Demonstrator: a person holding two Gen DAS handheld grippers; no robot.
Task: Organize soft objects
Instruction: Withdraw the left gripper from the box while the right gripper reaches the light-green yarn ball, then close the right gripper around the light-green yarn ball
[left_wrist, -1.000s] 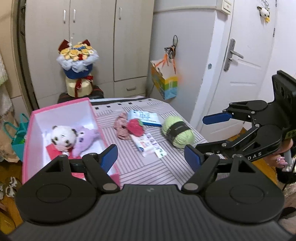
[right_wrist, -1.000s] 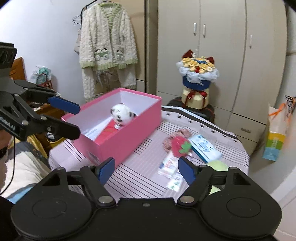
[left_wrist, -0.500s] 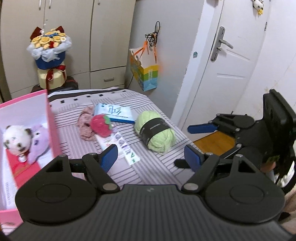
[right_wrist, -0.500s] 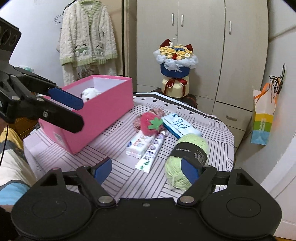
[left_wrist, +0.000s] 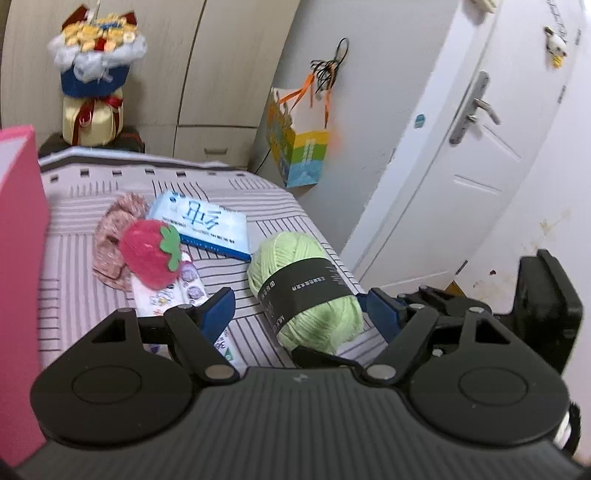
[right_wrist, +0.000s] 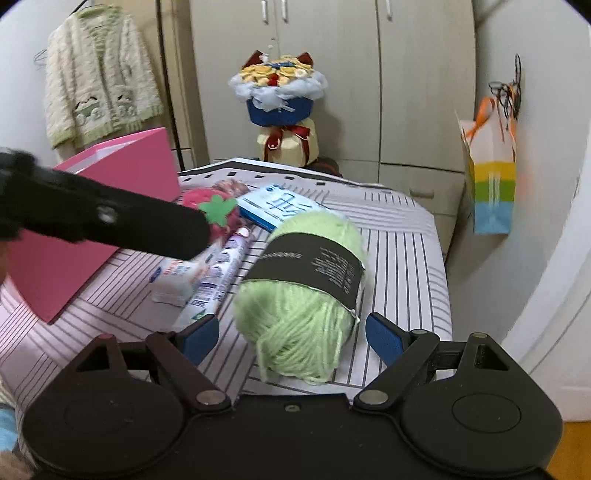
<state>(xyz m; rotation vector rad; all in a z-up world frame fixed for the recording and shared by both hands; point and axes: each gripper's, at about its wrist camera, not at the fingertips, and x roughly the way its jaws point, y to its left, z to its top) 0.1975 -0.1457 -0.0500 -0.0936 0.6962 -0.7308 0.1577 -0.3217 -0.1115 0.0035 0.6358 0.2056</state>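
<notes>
A small room with pale cupboard doors and a white door holds a table (left_wrist: 74, 273) under a striped cloth. Behind its far edge stands a flower bouquet (right_wrist: 279, 88); a coloured paper bag (left_wrist: 299, 155) hangs on the wall to the right, and a knitted cardigan (right_wrist: 99, 99) hangs far left.

Both grippers point down at a slant toward the near right part of the table. The right gripper (right_wrist: 291, 338) has its jaws opening wide on either side of the green yarn ball (right_wrist: 299, 295), the blue pads clear of it. The left gripper (left_wrist: 301, 312) stands open too, with the same yarn ball (left_wrist: 306, 291) in its gap and not pinched. The two tools sit close together, the right one's frame just right of the left one's fingers.

The yarn ball lies on the cloth near the table's right edge. Left of it lie tubes (right_wrist: 221, 273), a plush strawberry (left_wrist: 151, 251) on a pinkish knitted piece (left_wrist: 110, 225), and a blue-and-white packet (left_wrist: 203, 225). A pink box (right_wrist: 110, 206) stands at the left; its inside is hidden. The left gripper's dark, blurred arm covers part of the strawberry in the right wrist view.
</notes>
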